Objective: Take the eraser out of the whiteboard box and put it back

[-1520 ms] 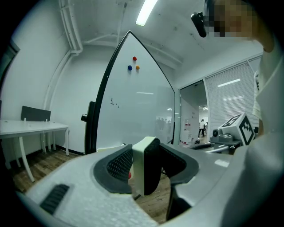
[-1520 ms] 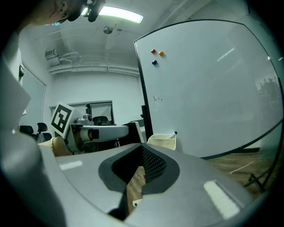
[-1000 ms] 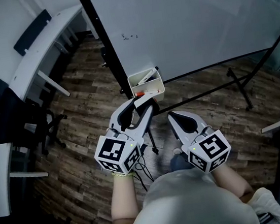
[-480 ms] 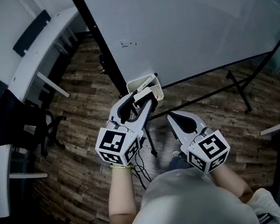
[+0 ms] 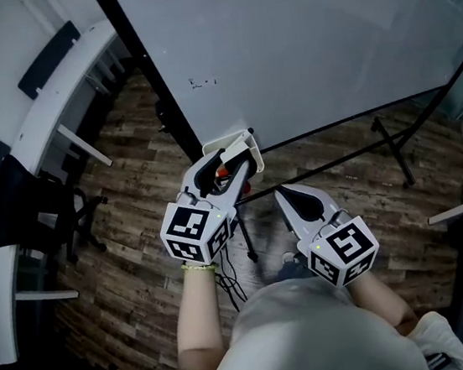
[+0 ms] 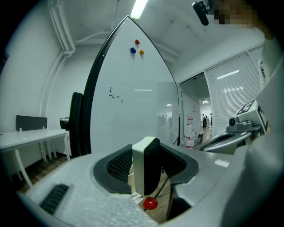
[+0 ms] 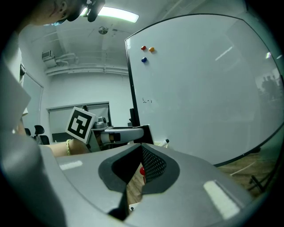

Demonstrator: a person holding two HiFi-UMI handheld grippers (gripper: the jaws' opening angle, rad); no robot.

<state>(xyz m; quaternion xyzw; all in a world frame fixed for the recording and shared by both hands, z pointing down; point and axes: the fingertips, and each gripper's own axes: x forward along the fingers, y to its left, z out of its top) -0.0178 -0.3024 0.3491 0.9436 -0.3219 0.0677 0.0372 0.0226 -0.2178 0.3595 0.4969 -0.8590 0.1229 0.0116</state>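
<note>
Eraser (image 6: 146, 166) in left gripper (image 5: 233, 161), above whiteboard box (image 5: 214, 146)

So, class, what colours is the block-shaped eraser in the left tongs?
The eraser: white body, black face; left gripper view.

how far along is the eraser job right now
Done: the white block eraser with black felt is out, clamped in the left gripper. In hand: it hangs over the small white plastic box by the whiteboard. Left: lower it in and release.
</note>
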